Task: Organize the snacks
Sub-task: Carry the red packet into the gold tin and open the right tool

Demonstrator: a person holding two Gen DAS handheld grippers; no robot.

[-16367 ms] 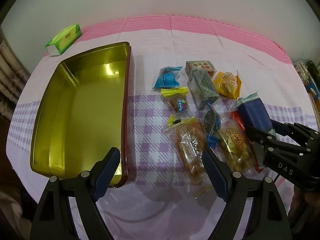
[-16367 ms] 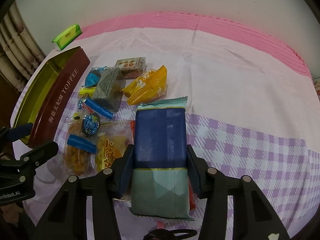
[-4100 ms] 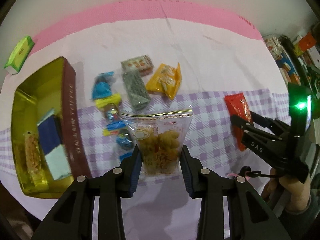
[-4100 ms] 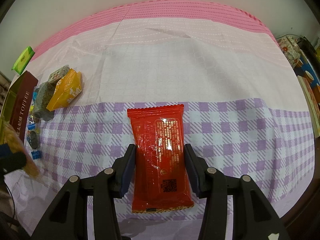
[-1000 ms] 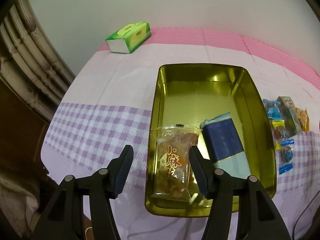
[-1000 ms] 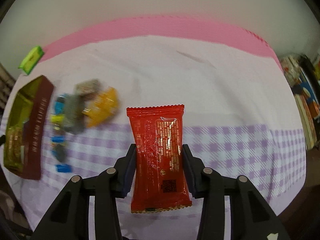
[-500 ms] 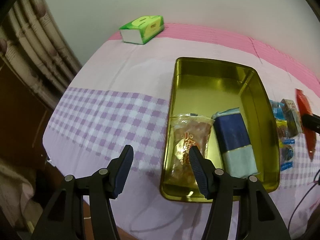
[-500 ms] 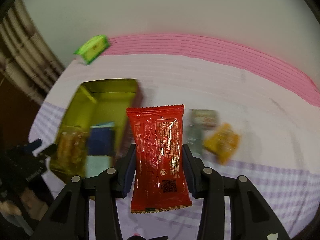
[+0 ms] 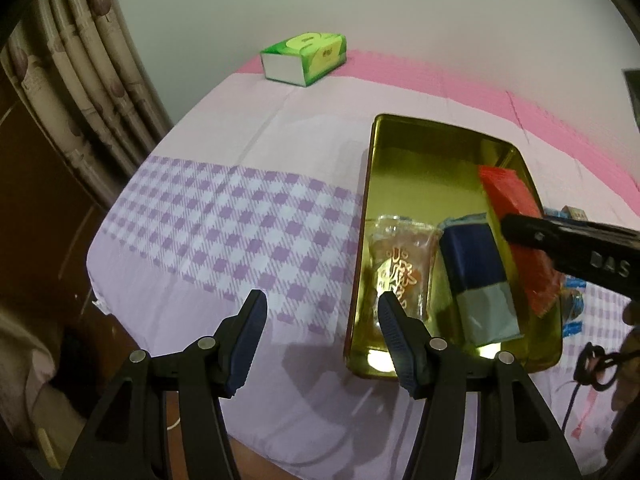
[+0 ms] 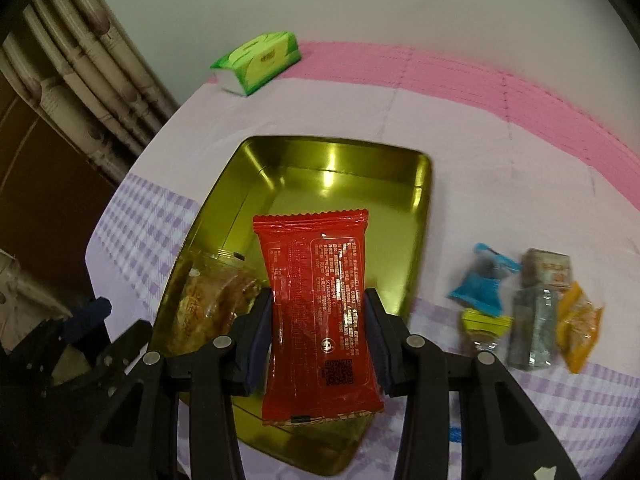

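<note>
A gold tin (image 9: 432, 148) (image 10: 280, 160) lies on the cloth-covered table. Inside it rest a clear bag of brown snacks (image 9: 400, 256) (image 10: 208, 300) and a blue-and-grey packet (image 9: 476, 264). My right gripper (image 10: 318, 316) is shut on a red packet (image 10: 320, 304) (image 9: 516, 216) and holds it over the tin. The left gripper (image 9: 320, 308) stands open with nothing between its fingers, hovering over the cloth at the tin's left near corner. Loose snacks (image 10: 528, 304) lie on the cloth to the right of the tin.
A green tissue box (image 9: 304, 58) (image 10: 258, 60) sits at the far edge by the wall. Curtains (image 9: 80, 80) and dark wood furniture stand to the left. The table's near edge drops off just below the left gripper. A cable (image 9: 592, 364) hangs at the right.
The right gripper has carried the red packet leftward across the table, from over the checked cloth to above the tin. The left gripper has drifted left, away from the snack bag in the tin.
</note>
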